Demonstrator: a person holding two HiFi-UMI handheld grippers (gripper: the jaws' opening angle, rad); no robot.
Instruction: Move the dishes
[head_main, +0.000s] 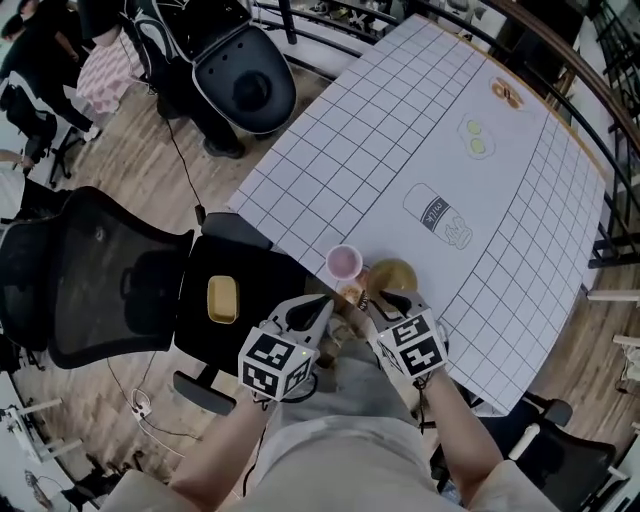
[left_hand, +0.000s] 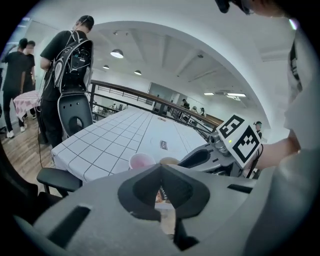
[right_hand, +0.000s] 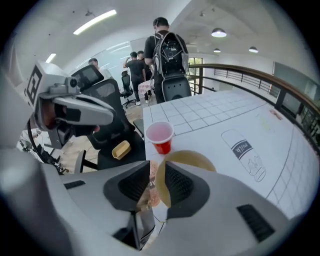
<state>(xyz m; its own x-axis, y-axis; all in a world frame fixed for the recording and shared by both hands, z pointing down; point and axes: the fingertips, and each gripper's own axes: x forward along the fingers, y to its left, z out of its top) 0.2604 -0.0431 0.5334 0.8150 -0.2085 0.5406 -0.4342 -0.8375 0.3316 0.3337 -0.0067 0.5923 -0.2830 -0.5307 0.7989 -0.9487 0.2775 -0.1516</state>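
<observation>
A tan bowl (head_main: 392, 273) (right_hand: 192, 157) sits at the near edge of the grid-patterned table (head_main: 400, 130), and a red cup (head_main: 344, 262) (right_hand: 160, 136) stands just left of it. My right gripper (head_main: 385, 298) (right_hand: 157, 167) is at the bowl's near rim, which runs down through the gap between its jaws; the gripper is open. My left gripper (head_main: 322, 305) (left_hand: 160, 167) is beside it, pointing at the cup (left_hand: 141, 161), fingertips together. A printed packet (head_main: 350, 293) (right_hand: 150, 187) lies between the two grippers; whether either touches it is hidden.
A yellow dish (head_main: 222, 299) (right_hand: 121, 148) lies on a black chair seat (head_main: 250, 275) left of the table. A black mesh office chair (head_main: 100, 270) stands further left. A person with a backpack (left_hand: 70, 65) stands past the table's far end. Railings border the table's far side.
</observation>
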